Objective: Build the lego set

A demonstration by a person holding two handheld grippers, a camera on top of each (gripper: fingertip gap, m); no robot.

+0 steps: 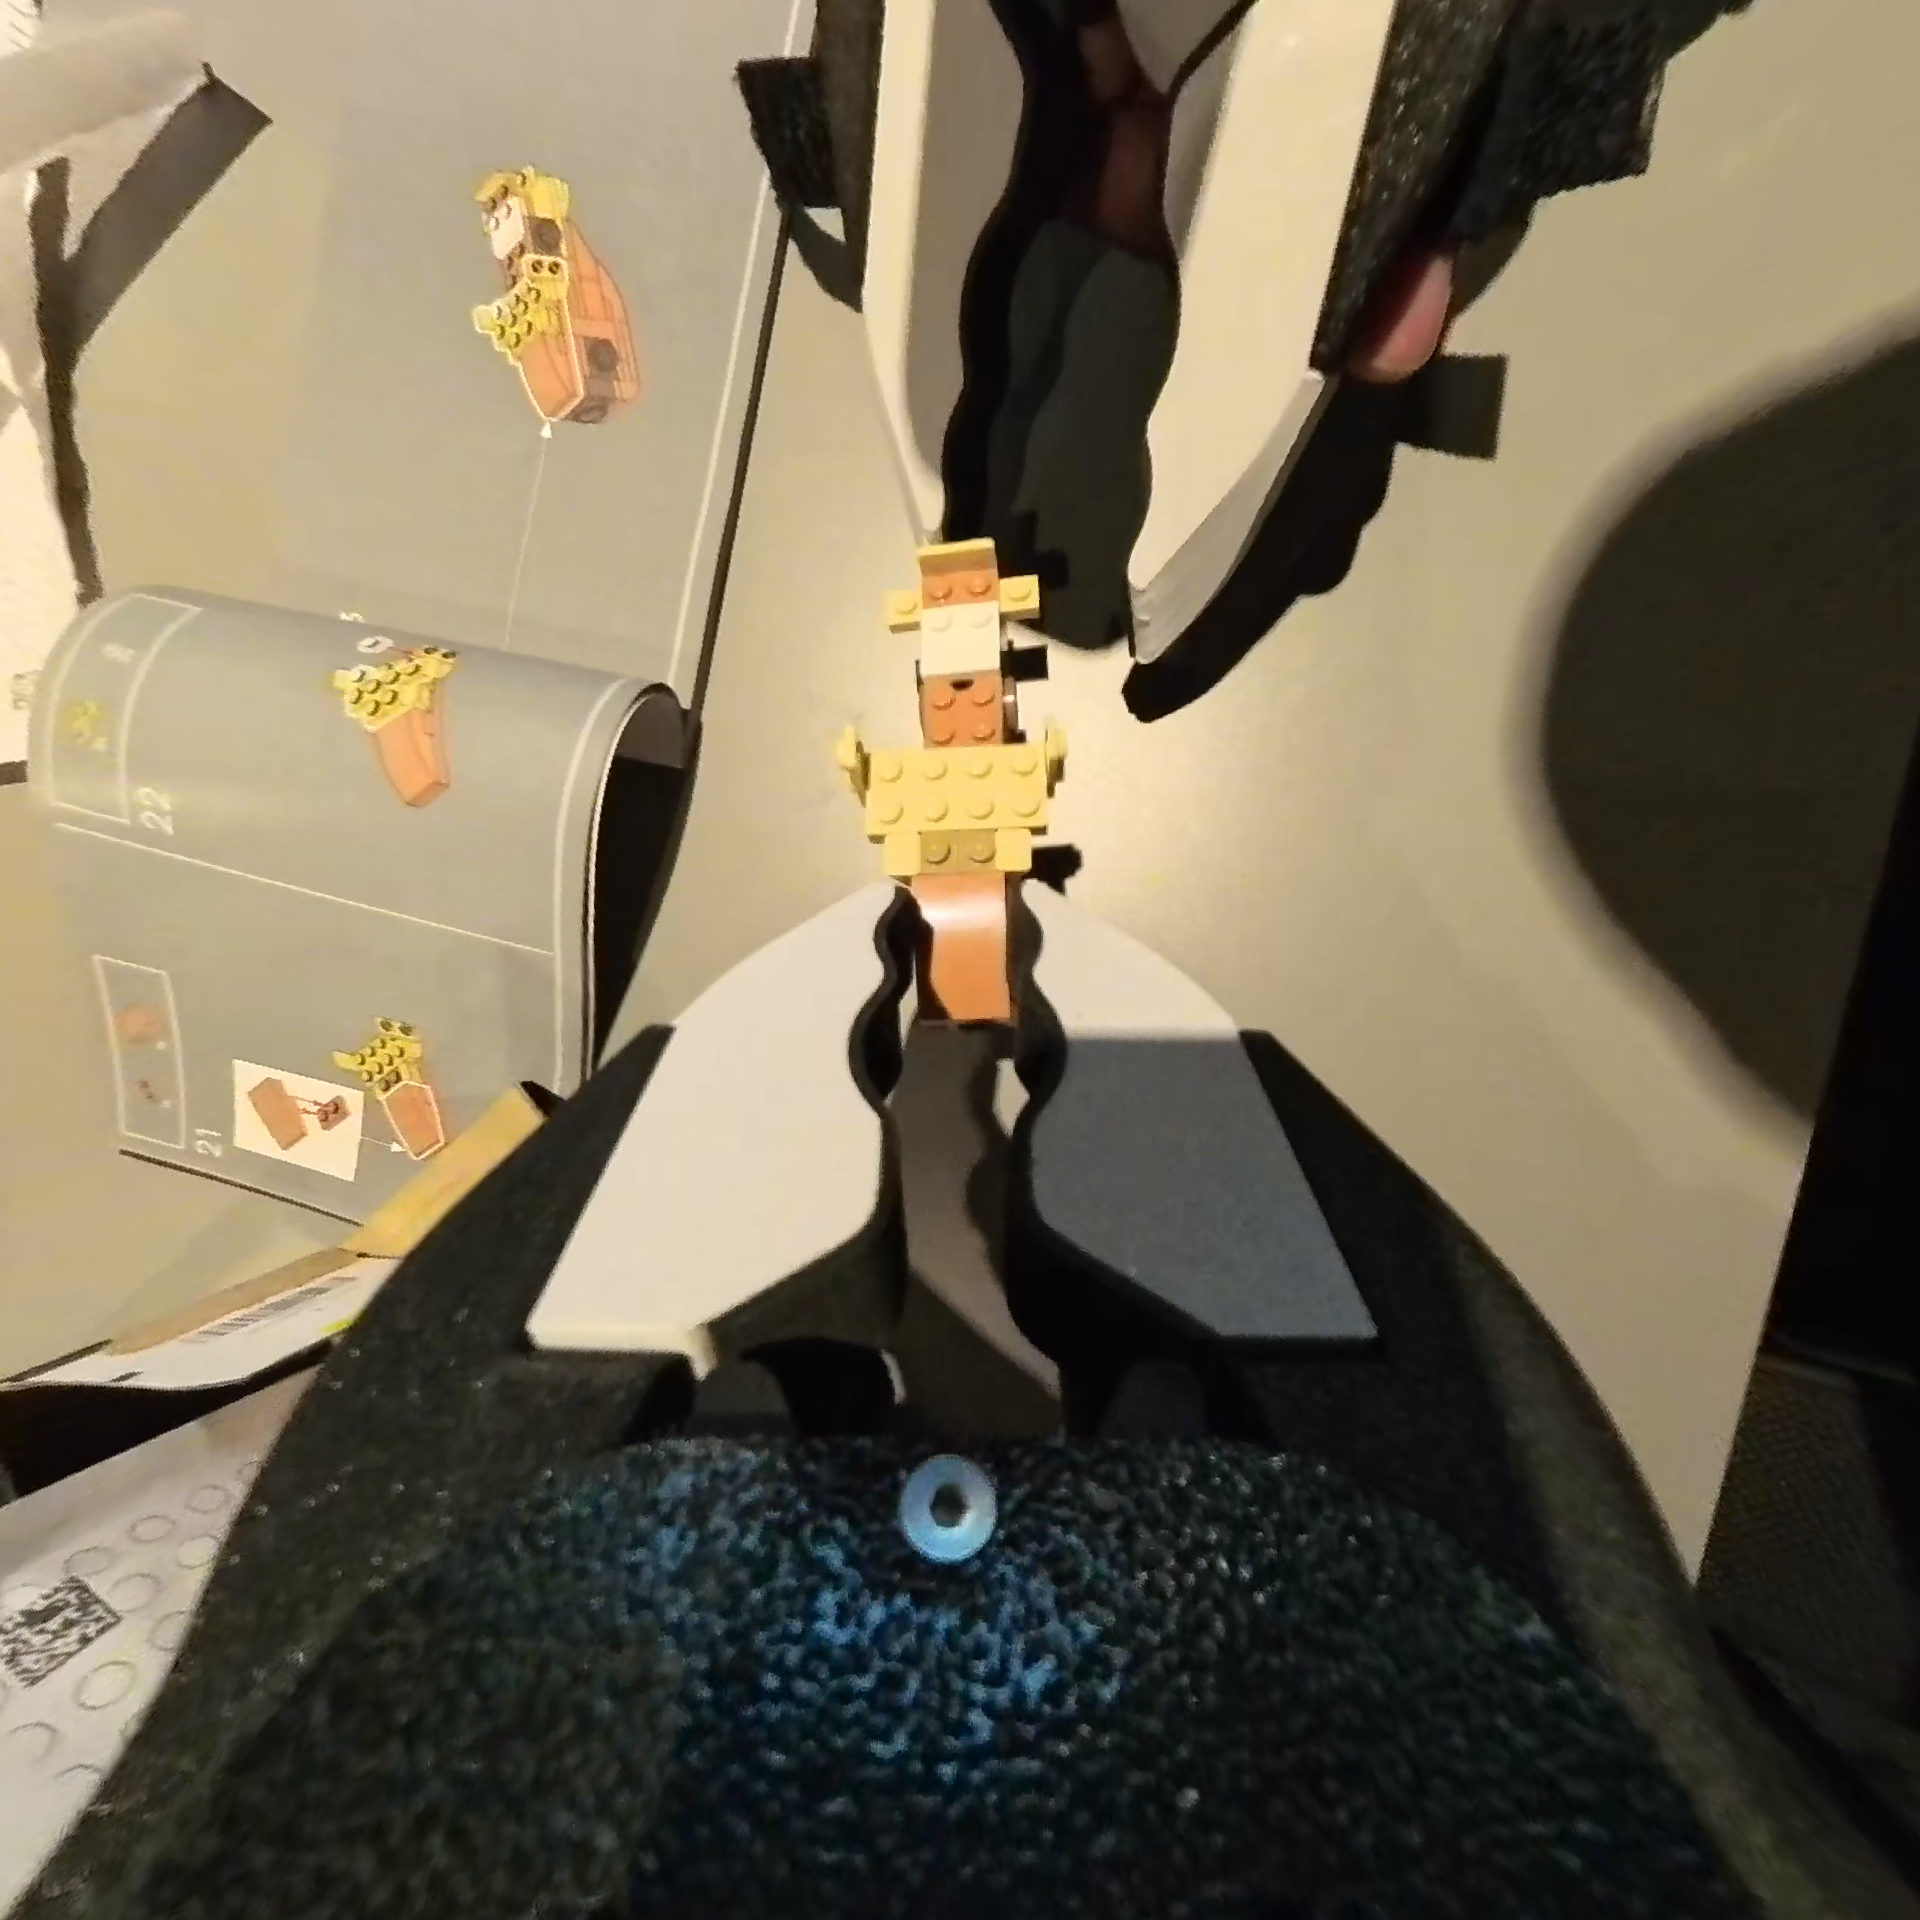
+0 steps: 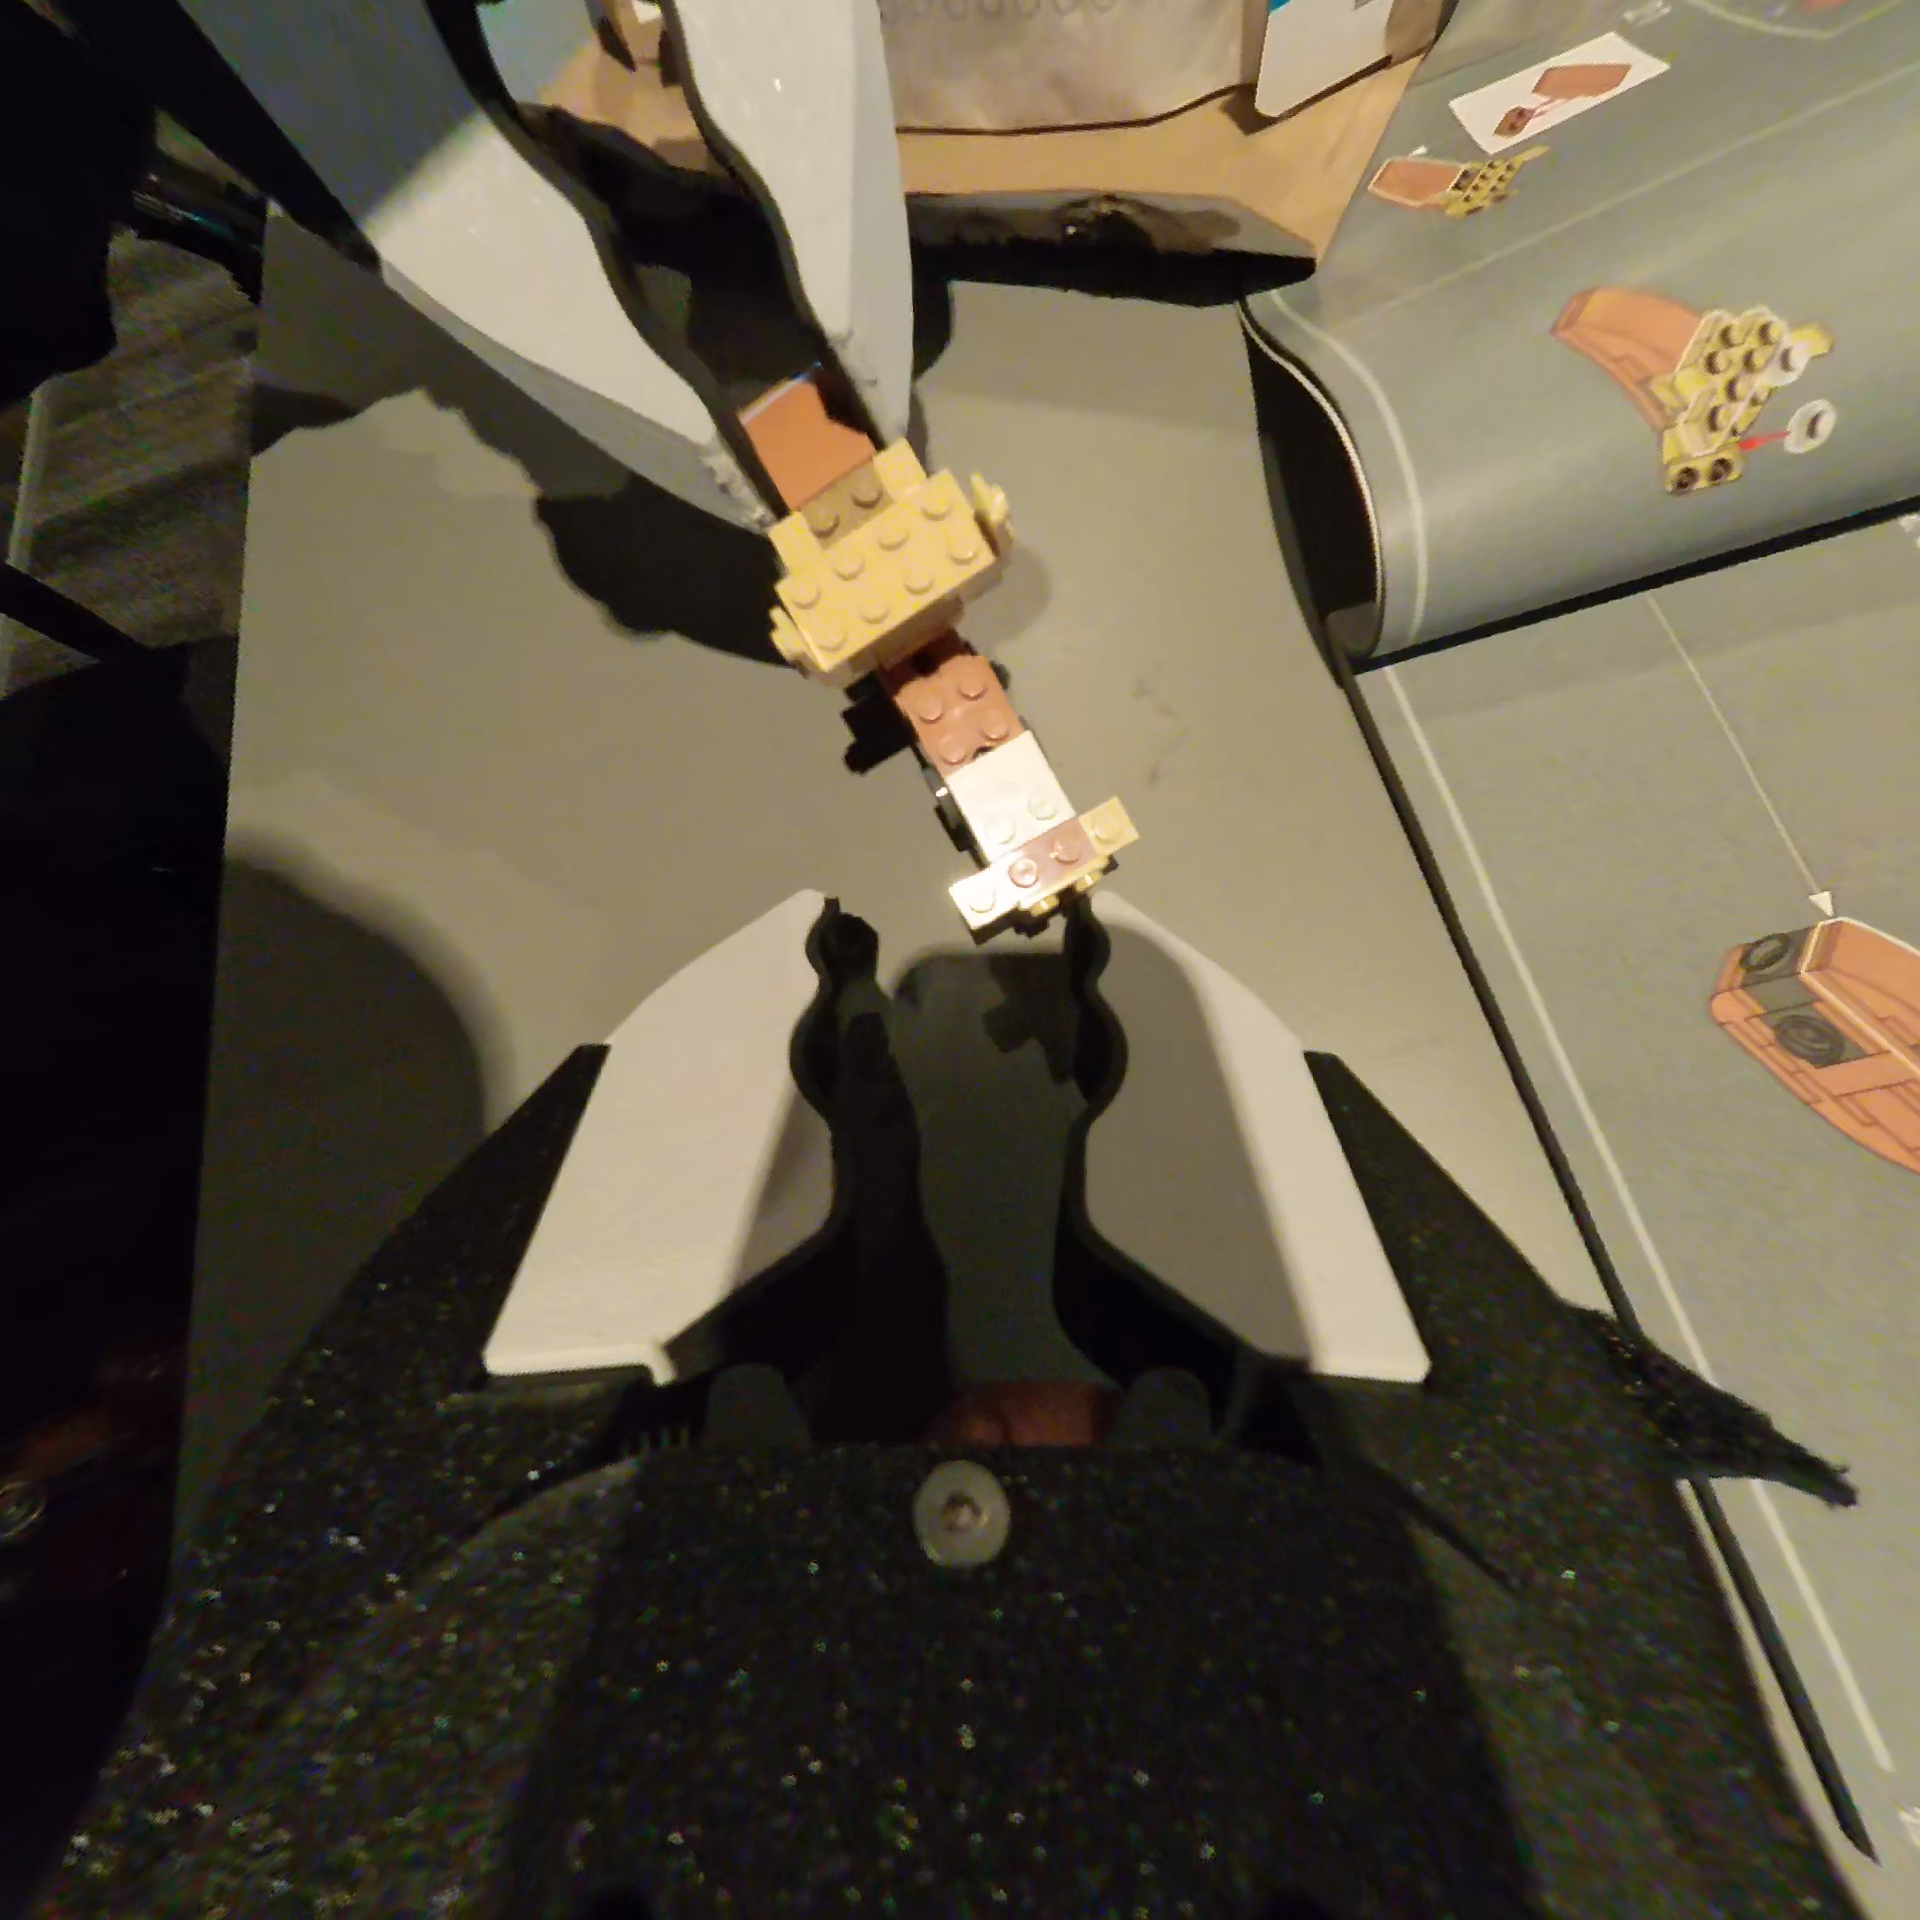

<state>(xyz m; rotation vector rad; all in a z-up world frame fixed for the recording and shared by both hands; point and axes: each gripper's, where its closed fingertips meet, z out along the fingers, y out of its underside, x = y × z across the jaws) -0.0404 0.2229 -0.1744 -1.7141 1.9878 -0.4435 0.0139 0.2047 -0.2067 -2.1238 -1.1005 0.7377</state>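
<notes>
Left wrist view: left gripper (image 1: 954,961) clamped on brown end of lego model (image 1: 961,769), model pointing to 12 o'clock; right gripper (image 1: 1086,613) at 1 o'clock, fingers apart.

Right wrist view: right gripper (image 2: 961,925) spread wide w/ nothing held; model (image 2: 914,665) at 12; instruction booklet (image 2: 1662,520) at 2.

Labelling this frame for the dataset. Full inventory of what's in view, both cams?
lego assembly: 1, tan, brown and white, held above the grey table by its brown curved end.
instruction booklet: 1, grey pages, open, one page curled, on the table beside the grippers.
paper bag: 1, brown, behind the assembly in the right wrist view.
table: 1, grey, under everything.
left gripper: 1, white fingers with black pads, shut on the assembly's brown end.
right gripper: 1, same build, open, near the assembly's far end; contact unclear.
</notes>
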